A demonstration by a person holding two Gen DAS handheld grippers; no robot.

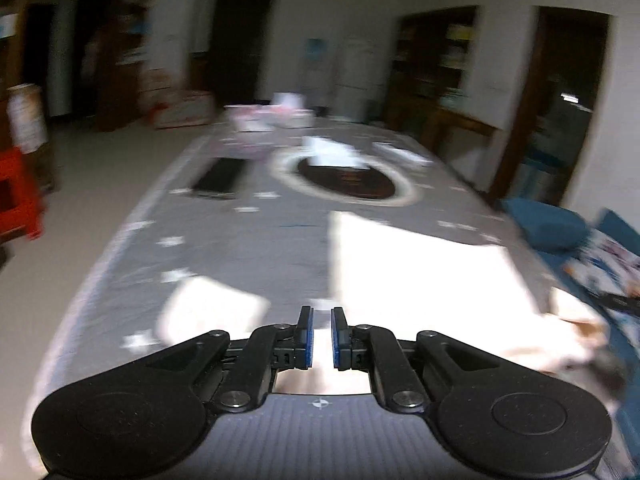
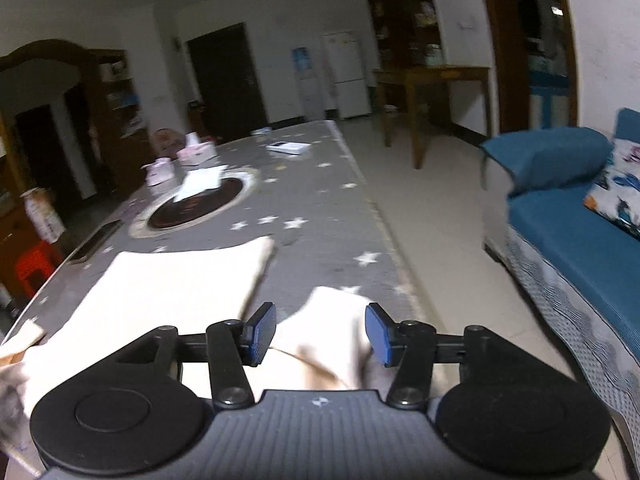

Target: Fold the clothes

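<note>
— On the long table with the grey star-printed cloth [image 2: 320,200], what do you have in front of you?

— I see a cream-white cloth garment [image 2: 168,292] lying flat on the near half, left of my right gripper [image 2: 320,334]. A second bunched fold of the same pale fabric [image 2: 332,328] sits right between that gripper's blue-padded fingers [image 2: 378,334]. From the left wrist view the big flat panel [image 1: 420,268] lies ahead and to the right, and a smaller pale piece [image 1: 212,312] lies just left of my left gripper [image 1: 322,338].

— How do the tongs stand?

— On the right the jaws are spread wide, and the bunched fabric lies in the gap, but I cannot tell whether either pad touches it. On the left the jaws are nearly together, with a narrow slit between the blue pads [image 1: 306,336]. I see pale fabric through the slit; nothing is pinched there as far as I can see, though the picture is blurred.

— What else is on the table?

— Farther along I see a dark round inset with a pale ring [image 2: 196,204] with a white tissue box [image 2: 200,182] on it, a black flat rectangle [image 1: 220,178] near the left edge, and pink-and-white boxes [image 2: 196,152] at the far end. A blue upholstered sofa [image 2: 580,232] stands off to the right of the table.
</note>
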